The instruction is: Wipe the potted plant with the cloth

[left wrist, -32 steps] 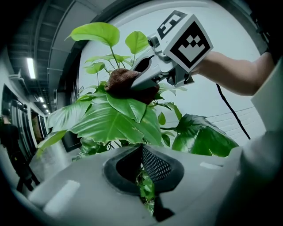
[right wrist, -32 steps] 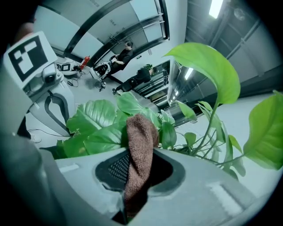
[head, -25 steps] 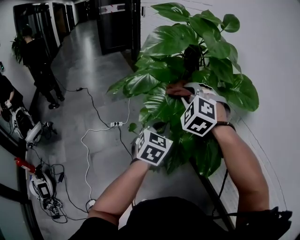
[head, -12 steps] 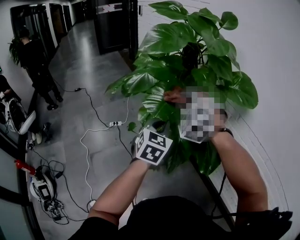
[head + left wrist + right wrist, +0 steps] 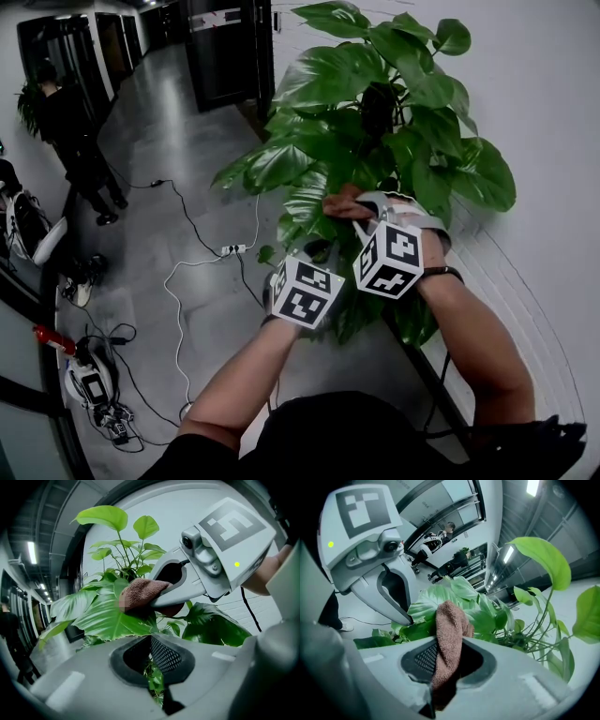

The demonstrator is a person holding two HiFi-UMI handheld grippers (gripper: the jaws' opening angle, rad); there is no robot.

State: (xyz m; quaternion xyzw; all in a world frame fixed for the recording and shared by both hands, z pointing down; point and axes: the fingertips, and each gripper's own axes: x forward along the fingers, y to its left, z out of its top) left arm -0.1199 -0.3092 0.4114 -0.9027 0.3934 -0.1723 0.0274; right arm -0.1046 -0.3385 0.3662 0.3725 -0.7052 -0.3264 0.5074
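The potted plant [image 5: 375, 122] has broad green leaves and stands against the white wall. My right gripper [image 5: 354, 208] is shut on a reddish-brown cloth [image 5: 343, 202], which is pressed onto a large leaf [image 5: 314, 202]. In the right gripper view the cloth [image 5: 449, 634] runs up out of my right gripper [image 5: 445, 670] onto the foliage. My left gripper [image 5: 314, 255] sits just below and to the left, shut on a leaf. The left gripper view shows green leaf between the closed jaws of my left gripper [image 5: 157, 679], with the cloth [image 5: 140, 594] resting on the big leaf [image 5: 105, 618] above.
A white wall [image 5: 553, 103] runs close behind the plant on the right. A white cable and power strip [image 5: 232, 248] lie on the grey floor. A person [image 5: 75, 131] stands at the far left, equipment [image 5: 89, 380] sits on the floor, and dark doors [image 5: 230, 47] are behind.
My right gripper with the cloth has slid down and slightly left along the leaf. My left gripper has stayed almost where it was.
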